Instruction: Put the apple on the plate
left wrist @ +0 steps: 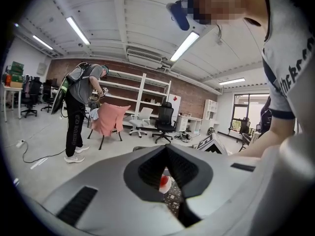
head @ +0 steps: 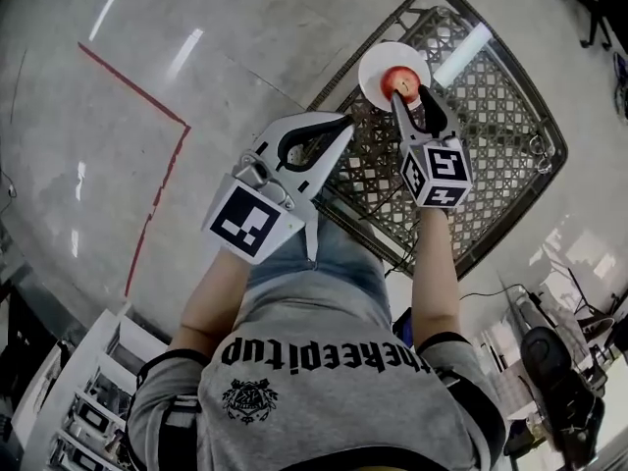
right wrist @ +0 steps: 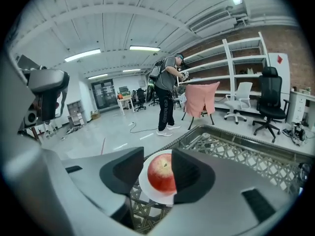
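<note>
Indoors, a plate (head: 373, 71) holds the apple (head: 399, 80) on the lattice table (head: 496, 101) — left tongs (head: 346, 124) pinched together, right tongs (head: 410, 95) narrowly apart.

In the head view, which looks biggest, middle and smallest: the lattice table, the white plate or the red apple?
1. lattice table, biggest by far
2. white plate
3. red apple, smallest

The apple sits on the plate, on the table, so nearness doesn't muddle this.

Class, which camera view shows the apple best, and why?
The right gripper view: the apple sits large between the jaws, on the white plate. In the head view the apple is small and distant; the left gripper view shows only a red sliver past its jaws.
</note>
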`<state>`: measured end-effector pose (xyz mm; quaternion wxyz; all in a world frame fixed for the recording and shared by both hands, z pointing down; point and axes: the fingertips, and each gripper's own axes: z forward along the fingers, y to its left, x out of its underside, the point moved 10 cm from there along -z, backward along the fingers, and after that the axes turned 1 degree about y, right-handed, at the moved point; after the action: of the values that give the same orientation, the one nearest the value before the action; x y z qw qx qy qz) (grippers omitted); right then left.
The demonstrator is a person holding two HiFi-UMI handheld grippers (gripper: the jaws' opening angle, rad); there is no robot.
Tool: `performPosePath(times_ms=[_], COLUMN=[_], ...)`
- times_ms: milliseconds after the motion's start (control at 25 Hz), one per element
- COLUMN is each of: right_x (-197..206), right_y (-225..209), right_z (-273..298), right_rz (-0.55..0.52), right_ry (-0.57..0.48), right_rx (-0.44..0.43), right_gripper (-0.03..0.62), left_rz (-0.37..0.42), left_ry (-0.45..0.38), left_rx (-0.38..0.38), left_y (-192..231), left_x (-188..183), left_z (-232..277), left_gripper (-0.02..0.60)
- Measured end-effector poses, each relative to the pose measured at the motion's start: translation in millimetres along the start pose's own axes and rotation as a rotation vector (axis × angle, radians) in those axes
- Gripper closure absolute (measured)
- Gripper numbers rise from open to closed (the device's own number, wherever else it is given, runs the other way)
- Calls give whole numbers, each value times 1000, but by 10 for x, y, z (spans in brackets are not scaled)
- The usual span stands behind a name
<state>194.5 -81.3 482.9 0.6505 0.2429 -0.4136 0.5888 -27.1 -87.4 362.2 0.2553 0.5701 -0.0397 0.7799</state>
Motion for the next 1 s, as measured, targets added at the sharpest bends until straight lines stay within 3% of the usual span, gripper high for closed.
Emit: performPosePath(times_ms=[200, 280, 1000], right_x=[-94, -145, -513], right_y=[123, 180, 826], right_z=[-158, -226, -895], right_rz=[-12, -5, 47], right_ry=[-40, -56, -172], right_rx=[48, 55, 82], right_gripper=[568, 591, 594], left_rz=[17, 26, 91], left_ry=[-4, -8, -40], left_rx=[23, 37, 206], left_y=[21, 22, 14], left_x=[-30, -64, -272], left_z=[-112, -155, -404], left_gripper=[569, 569, 569])
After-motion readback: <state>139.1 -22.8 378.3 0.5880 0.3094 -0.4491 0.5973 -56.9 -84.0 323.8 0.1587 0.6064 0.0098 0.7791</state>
